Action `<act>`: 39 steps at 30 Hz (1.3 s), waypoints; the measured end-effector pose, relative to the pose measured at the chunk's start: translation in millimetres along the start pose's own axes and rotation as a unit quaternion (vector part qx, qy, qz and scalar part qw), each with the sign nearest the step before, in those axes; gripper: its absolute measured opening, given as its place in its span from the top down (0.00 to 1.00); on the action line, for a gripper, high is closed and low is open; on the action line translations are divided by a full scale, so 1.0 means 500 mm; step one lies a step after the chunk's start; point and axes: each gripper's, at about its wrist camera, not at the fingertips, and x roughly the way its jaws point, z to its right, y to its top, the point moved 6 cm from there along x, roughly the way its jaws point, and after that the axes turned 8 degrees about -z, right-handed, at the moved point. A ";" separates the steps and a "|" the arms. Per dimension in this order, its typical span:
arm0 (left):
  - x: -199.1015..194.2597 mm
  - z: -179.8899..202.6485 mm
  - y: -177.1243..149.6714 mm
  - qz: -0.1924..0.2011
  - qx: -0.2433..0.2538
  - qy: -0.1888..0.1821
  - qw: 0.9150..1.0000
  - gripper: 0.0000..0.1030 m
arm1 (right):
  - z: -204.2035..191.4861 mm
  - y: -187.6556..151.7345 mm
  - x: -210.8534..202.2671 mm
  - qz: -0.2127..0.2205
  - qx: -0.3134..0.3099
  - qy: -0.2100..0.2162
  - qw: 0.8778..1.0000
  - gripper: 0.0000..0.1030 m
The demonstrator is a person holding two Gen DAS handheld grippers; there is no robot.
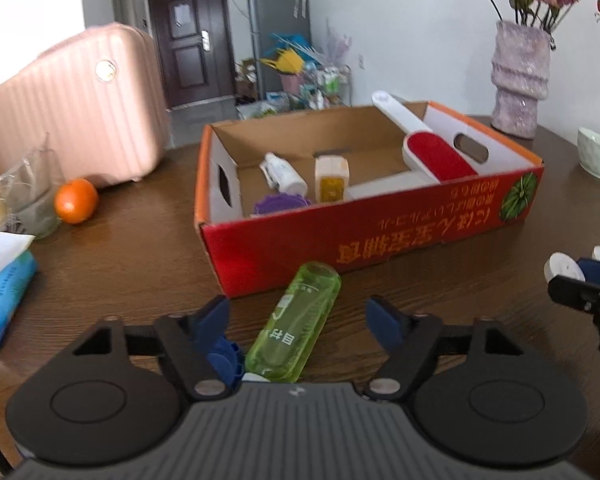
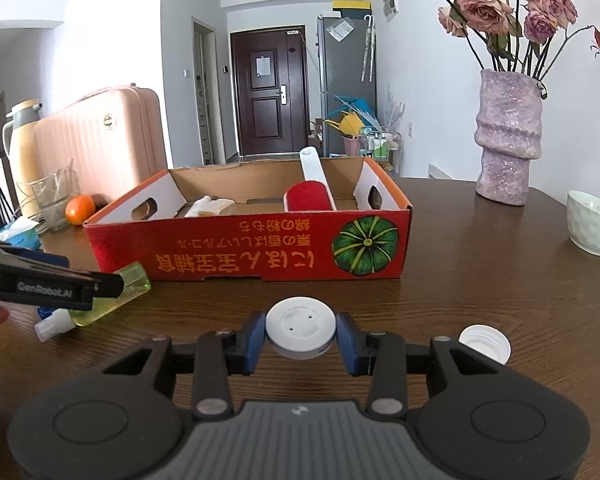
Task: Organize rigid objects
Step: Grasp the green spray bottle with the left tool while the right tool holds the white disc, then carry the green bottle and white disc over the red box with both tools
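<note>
The brown wooden counter (image 1: pixel 120 248) fills the lower half of both views; at the upper left of the left wrist view stands a pink suitcase (image 1: pixel 72 108); the red cardboard box (image 1: pixel 372 236) sits at centre, open-topped, holding a red-and-white lint brush (image 1: pixel 428 152), a white bottle (image 1: pixel 284 174), a small yellow-and-white case (image 1: pixel 331 178) and a purple lid (image 1: pixel 278 205); a lilac vase (image 1: pixel 520 76) with dried roses stands at the upper right; a green translucent bottle (image 1: pixel 296 328) lies on the counter just in front of the box, between the fingers of the left gripper (image 1: pixel 298 316), whose pads stand clear of it, jaws apart; in the right wrist view the right gripper (image 2: pixel 300 334) is clamped on a white round cap (image 2: pixel 300 330) at lower centre; a second white cap (image 2: pixel 486 344) lies to its right.
</note>
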 end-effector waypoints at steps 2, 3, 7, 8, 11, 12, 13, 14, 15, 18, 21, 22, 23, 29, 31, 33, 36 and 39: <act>0.015 -0.001 -0.003 -0.011 0.004 -0.007 1.000 0.32 | 0.002 -0.001 0.003 -0.002 0.001 -0.002 1.000 0.63; 0.020 -0.001 -0.004 -0.016 0.006 -0.011 1.000 0.32 | 0.002 -0.001 0.004 -0.003 0.001 -0.002 1.000 0.63; 0.038 -0.003 -0.011 -0.032 0.016 -0.022 0.999 0.40 | 0.001 -0.002 0.008 -0.006 0.000 -0.004 1.000 0.63; 0.039 -0.004 -0.014 -0.035 0.018 -0.027 0.999 0.41 | 0.001 -0.002 0.008 -0.007 0.000 -0.005 1.000 0.63; 0.040 0.000 -0.020 -0.040 0.022 -0.036 0.998 0.42 | 0.001 -0.002 0.009 -0.008 0.001 -0.005 1.000 0.63; 0.040 0.002 -0.022 -0.042 0.024 -0.042 0.998 0.43 | 0.001 -0.002 0.009 -0.007 0.001 -0.005 1.000 0.63; 0.040 0.006 -0.026 -0.046 0.026 -0.051 0.997 0.47 | 0.002 -0.001 0.008 -0.006 0.001 -0.004 1.000 0.63; 0.041 0.010 -0.029 -0.050 0.026 -0.056 0.997 0.48 | 0.001 -0.002 0.008 -0.006 0.001 -0.004 1.000 0.63; 0.039 0.012 -0.031 -0.049 0.027 -0.057 0.997 0.48 | 0.001 -0.001 0.007 -0.005 0.001 -0.003 1.000 0.63; 0.037 0.013 -0.033 -0.047 0.021 -0.054 0.997 0.48 | 0.001 -0.001 0.004 -0.002 0.001 -0.001 1.000 0.63; 0.033 0.019 -0.036 -0.045 0.021 -0.055 0.997 0.57 | 0.000 -0.001 0.003 0.000 0.000 -0.001 1.000 0.63; 0.029 0.024 -0.038 -0.044 0.023 -0.058 0.997 0.67 | 0.000 -0.001 0.003 0.000 0.000 -0.001 1.000 0.63; 0.025 0.027 -0.039 -0.043 0.025 -0.059 0.997 0.69 | -0.001 -0.001 0.002 0.000 0.000 -0.001 1.000 0.63; 0.011 0.040 -0.049 -0.043 0.018 -0.055 0.997 0.69 | -0.003 -0.001 0.000 0.003 -0.003 0.002 1.000 0.63; 0.008 0.043 -0.052 -0.042 0.016 -0.051 0.998 0.69 | -0.005 0.000 -0.002 0.005 -0.004 0.003 1.000 0.63; 0.005 0.045 -0.053 -0.042 0.010 -0.049 0.998 0.69 | -0.005 0.000 -0.003 0.007 -0.005 0.004 1.000 0.63; -0.006 0.045 -0.054 -0.029 0.001 -0.030 0.999 0.69 | -0.005 0.002 -0.007 0.011 -0.005 0.005 1.000 0.63; -0.025 0.044 -0.053 -0.015 -0.011 -0.022 1.000 0.69 | -0.008 0.002 -0.012 0.016 -0.008 0.007 1.000 0.63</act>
